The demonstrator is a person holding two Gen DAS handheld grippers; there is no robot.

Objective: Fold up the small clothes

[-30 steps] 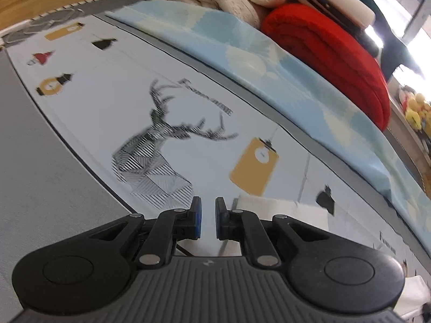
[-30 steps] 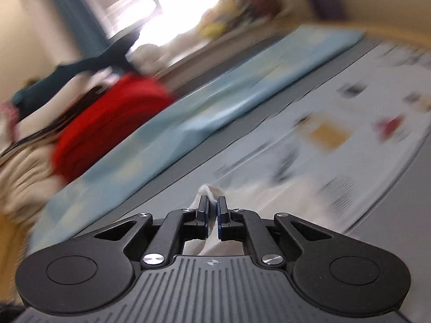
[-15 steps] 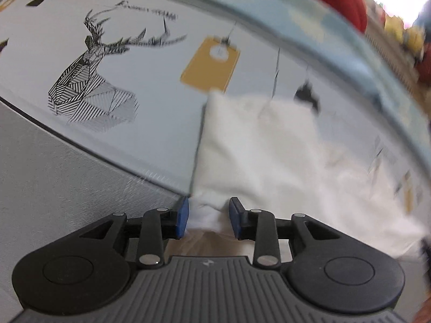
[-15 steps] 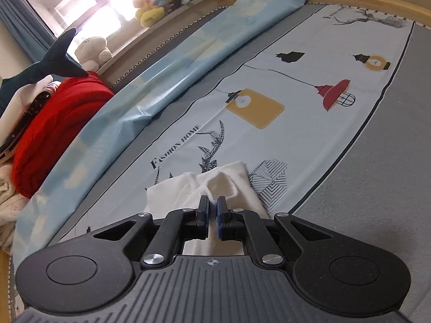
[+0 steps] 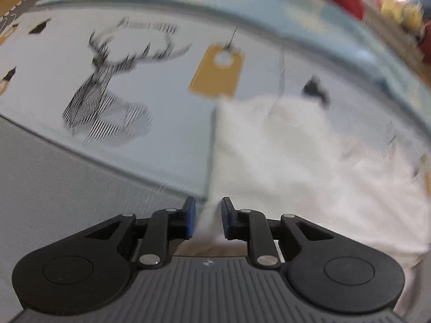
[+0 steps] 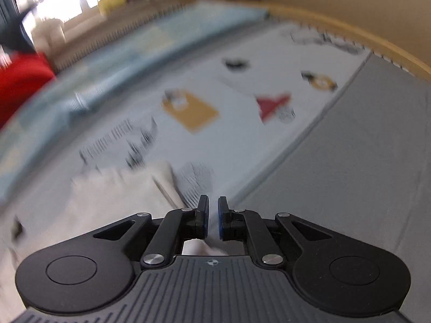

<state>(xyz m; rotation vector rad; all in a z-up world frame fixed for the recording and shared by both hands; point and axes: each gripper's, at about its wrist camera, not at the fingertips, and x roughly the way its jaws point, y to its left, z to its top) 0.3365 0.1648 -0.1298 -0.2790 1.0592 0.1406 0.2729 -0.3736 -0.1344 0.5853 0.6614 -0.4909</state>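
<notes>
Looks like the laying-out step, i.e. the white garment (image 5: 282,167) is spread on the printed bedsheet (image 5: 167,123), running from the L gripper (image 5: 206,216) up toward 1–2 o'clock. L jaws stand apart w/ the garment's near corner in the gap, not pinched. R gripper (image 6: 212,216) has only a thin gap btwn its pads; cloth sits at its 10 o'clock and under the body, nothing visibly clamped.

Next, I'd guess: close on a corner or edge and carry it across for the fold.

Vs half a sec ago: R jaws were pinched on cloth, now let go; L much the same.
</notes>
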